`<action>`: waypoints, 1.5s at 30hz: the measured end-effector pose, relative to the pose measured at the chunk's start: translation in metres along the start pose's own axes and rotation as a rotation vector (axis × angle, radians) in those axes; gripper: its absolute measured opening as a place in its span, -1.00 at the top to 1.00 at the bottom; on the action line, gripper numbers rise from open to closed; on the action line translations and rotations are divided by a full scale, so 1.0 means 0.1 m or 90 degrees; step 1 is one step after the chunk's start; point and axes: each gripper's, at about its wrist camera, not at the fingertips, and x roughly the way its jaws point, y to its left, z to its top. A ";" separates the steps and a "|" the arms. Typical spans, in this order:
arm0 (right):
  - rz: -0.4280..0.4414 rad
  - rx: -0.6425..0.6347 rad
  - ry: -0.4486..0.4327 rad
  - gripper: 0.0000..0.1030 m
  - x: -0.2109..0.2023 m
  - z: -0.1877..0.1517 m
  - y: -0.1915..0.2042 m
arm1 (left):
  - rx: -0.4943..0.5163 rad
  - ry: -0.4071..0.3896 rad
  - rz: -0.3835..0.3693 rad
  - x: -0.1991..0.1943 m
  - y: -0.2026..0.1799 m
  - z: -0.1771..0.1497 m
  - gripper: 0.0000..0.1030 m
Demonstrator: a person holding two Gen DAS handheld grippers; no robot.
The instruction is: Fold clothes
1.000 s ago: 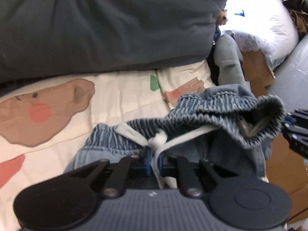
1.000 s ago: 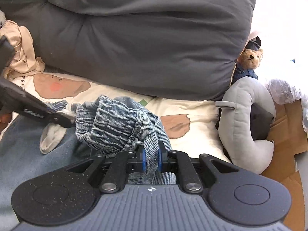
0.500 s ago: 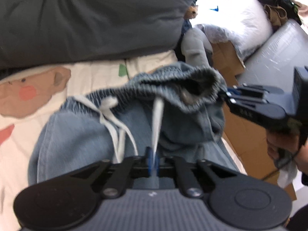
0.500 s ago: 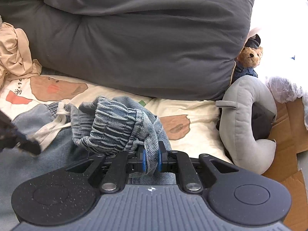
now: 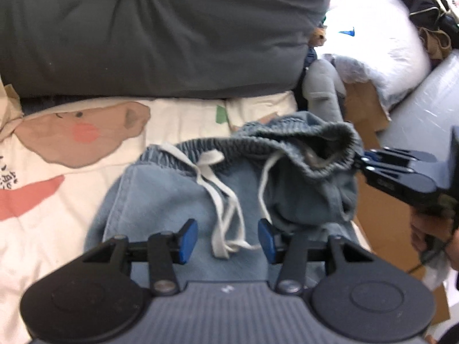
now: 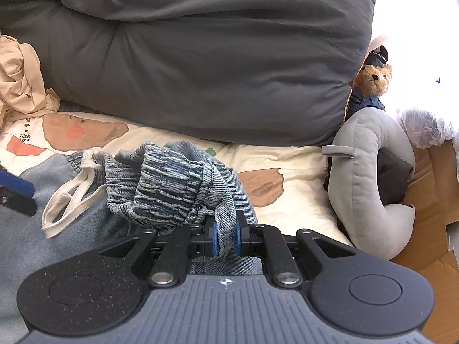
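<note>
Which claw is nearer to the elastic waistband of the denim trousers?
Right. The right claw is shut on the bunched waistband. The left claw hangs back from it, its jaws opening around the white drawstring without pressing it.

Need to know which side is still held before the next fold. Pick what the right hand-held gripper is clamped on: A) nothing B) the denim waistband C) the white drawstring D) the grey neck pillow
B: the right hand-held gripper has its blue pads pressed on a bunch of the denim waistband.
</note>
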 end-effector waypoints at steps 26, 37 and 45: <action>0.002 -0.015 -0.001 0.81 0.01 -0.06 0.01 | 0.076 0.048 -0.047 -0.08 -0.40 -0.29 0.15; -0.021 -0.028 0.009 0.81 0.04 -0.13 -0.09 | -0.013 -0.026 0.068 -0.28 0.32 0.09 0.13; -0.057 0.002 0.040 0.82 0.07 -0.24 -0.28 | -0.070 -0.039 0.124 -0.07 0.76 0.32 0.13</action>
